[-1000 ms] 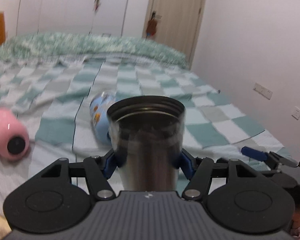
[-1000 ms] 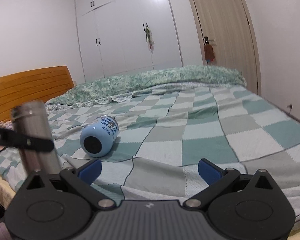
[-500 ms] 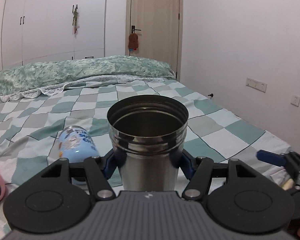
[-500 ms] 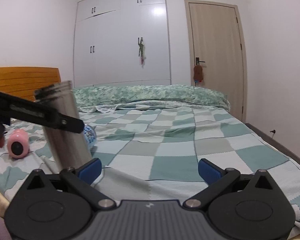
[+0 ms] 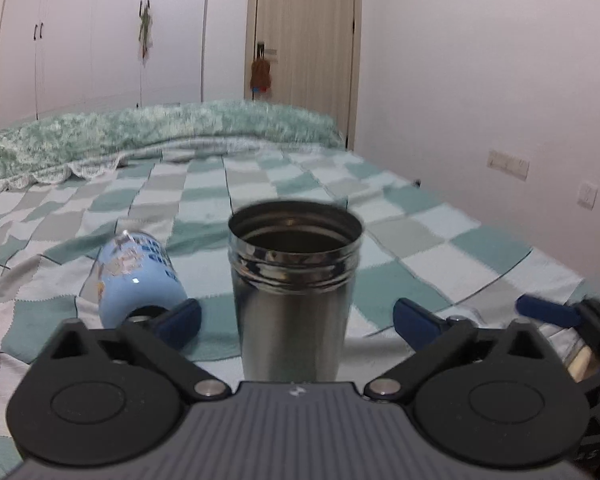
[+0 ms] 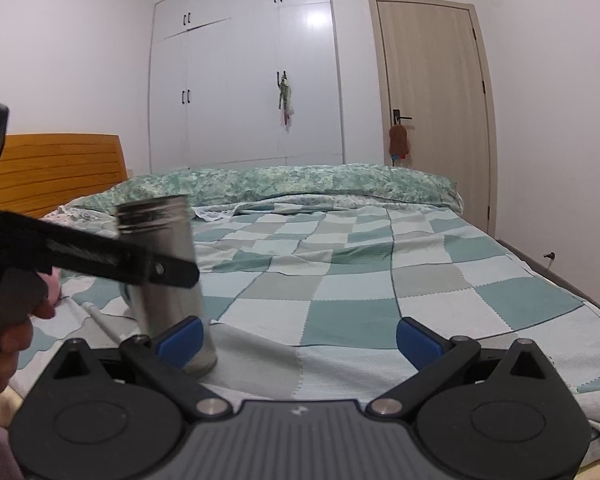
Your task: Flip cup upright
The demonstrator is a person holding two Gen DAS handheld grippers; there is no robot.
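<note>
Cup: steel cup (image 5: 293, 292) stands upright on the bed, open mouth up, threaded rim visible; in right wrist view it (image 6: 162, 276) looks slightly tilted and blurred, base on the blanket.
Cup vs L gripper: left gripper (image 5: 296, 318) has its blue pads spread wide, one each side of the cup; clear gap btw each pad and the cup wall, so nothing gripped. Cup sits centred btw the fingers, close to the gripper body.
L gripper from the side: in right wrist view its black finger (image 6: 112, 258) crosses in front of the cup's middle; person's hand (image 6: 10, 344) on the handle at the left edge.
R gripper: right gripper (image 6: 298, 338) wide apart, holds nothing; only blanket btw its pads. Its left pad overlaps the cup's base in the view; touching or not, can't tell. In left wrist view, its blue tip shows at the right edge, well apart from the cup.
Other cups: light-blue cup (image 5: 138, 280) w/ printed pics lies on its side just left of the steel cup, base toward the camera, near the left pad. Sliver of pink at the far left edge, too cut off to ID.
Surface: bed w/ checked blanket (image 6: 340, 272) in teal, grey, white squares; green patterned quilt (image 6: 292, 184) rolled along the far side.
Room: orange wood headboard (image 6: 60, 168) at left, white wardrobe (image 6: 244, 72) behind the bed, beige door (image 6: 432, 100) w/ sth brown hanging off the handle, white walls, sockets on the right wall.
</note>
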